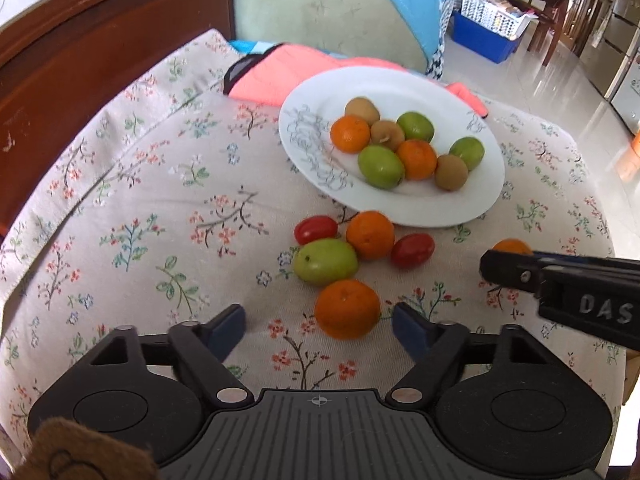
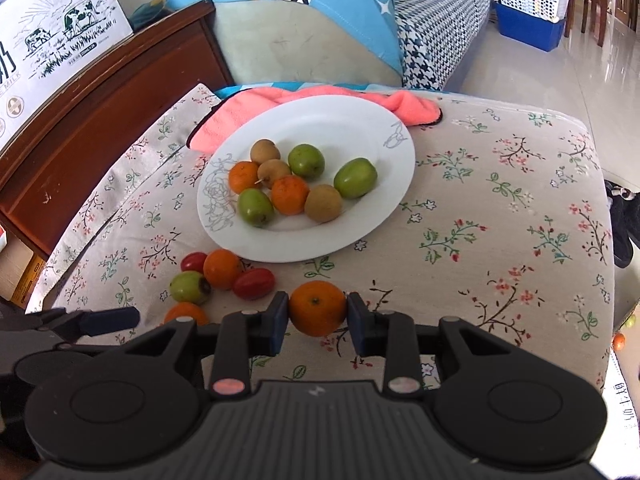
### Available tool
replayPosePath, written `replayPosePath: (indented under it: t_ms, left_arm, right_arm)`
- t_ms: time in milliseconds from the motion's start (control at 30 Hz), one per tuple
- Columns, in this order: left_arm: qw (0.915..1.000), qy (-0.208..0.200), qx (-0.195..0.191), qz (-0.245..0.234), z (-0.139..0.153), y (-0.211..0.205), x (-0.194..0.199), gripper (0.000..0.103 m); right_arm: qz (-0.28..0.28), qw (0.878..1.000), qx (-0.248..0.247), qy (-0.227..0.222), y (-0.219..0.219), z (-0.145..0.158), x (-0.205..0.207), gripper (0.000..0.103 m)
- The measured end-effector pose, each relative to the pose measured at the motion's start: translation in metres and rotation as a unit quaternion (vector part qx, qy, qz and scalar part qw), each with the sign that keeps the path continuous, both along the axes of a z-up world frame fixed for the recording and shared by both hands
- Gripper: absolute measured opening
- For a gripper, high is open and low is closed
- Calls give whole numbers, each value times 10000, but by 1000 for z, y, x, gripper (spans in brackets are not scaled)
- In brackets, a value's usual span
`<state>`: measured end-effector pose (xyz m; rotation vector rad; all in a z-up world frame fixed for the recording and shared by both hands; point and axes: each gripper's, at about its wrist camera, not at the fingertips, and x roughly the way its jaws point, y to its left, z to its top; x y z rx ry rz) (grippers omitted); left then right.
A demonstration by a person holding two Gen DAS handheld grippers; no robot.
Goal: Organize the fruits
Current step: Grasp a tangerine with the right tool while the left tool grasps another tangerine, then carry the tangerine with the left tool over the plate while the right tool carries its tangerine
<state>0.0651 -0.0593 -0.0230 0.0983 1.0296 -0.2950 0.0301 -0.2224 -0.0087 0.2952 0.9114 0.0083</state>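
A white plate (image 1: 400,84) (image 2: 360,128) on the flowered tablecloth holds several oranges, green fruits and brown fruits. In front of it lie two cherry tomatoes (image 1: 316,229) (image 1: 412,250), a green fruit (image 1: 325,261) and an orange (image 1: 370,235). Nearer me, another orange (image 1: 347,308) sits between the blue pads of my left gripper (image 1: 320,320), which is open; neither pad touches it. My right gripper (image 2: 318,306) is shut on a further orange (image 2: 317,314), just above the cloth. In the left wrist view its finger (image 1: 508,270) reaches in from the right.
A pink cloth (image 2: 248,108) lies under the plate's far rim. A dark wooden frame (image 2: 100,120) runs along the left, with a cushioned sofa (image 2: 304,52) behind. The table's right edge (image 2: 604,240) drops to a tiled floor. A blue bin (image 2: 528,26) stands far right.
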Motion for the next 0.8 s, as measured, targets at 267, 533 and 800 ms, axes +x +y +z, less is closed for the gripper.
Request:
replayPosePath:
  t_ms: [267,533,800]
  left_arm:
    - [9994,-96,-323,-82,4,3,-1,35]
    - [9986,-170,-488,-118,12,8,-4,30]
    - [9965,-512,-636,-153,33,11,-5,30]
  right_arm:
    - [-67,10000,46,10,-2,1,0,32]
    - [-25,9999,135,37,0,-1,2,32]
    - [-41,9995,294,-100,-2,6,1,32]
